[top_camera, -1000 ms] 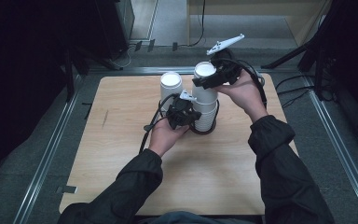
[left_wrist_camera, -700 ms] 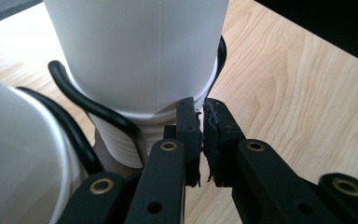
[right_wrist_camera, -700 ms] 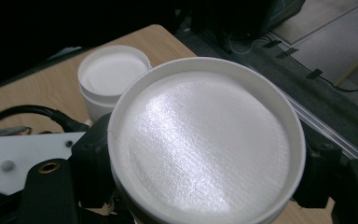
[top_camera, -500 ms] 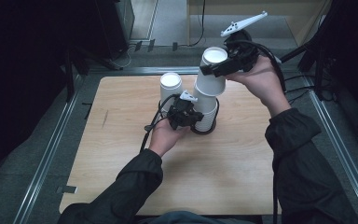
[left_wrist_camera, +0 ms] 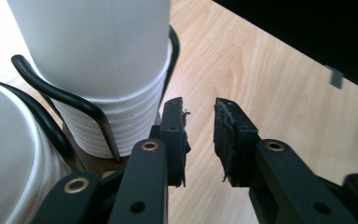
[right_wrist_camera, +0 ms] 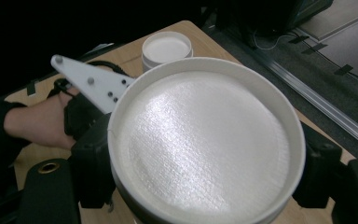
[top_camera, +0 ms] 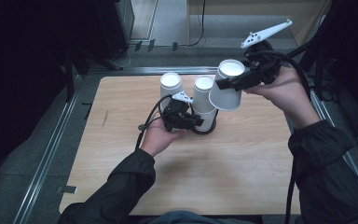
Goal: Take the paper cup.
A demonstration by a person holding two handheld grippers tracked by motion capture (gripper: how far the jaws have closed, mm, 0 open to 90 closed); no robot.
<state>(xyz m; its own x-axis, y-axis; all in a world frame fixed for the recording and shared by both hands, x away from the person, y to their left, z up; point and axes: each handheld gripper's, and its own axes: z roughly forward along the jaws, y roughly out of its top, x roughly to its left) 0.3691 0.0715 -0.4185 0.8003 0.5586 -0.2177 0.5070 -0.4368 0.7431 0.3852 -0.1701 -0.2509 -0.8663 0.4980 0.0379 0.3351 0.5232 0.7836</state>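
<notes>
A white paper cup [top_camera: 225, 87], upside down with its base up, is held off the light wooden table [top_camera: 242, 154], clamped across its sides by the right tongs [top_camera: 228, 83]. Just beside it a stack of white paper cups [top_camera: 204, 100] stands in a black wire holder [left_wrist_camera: 70, 100]. The left tongs [left_wrist_camera: 199, 135], slightly parted and holding nothing, sit at the stack's base. Another white cup stack [top_camera: 171, 86] stands behind.
</notes>
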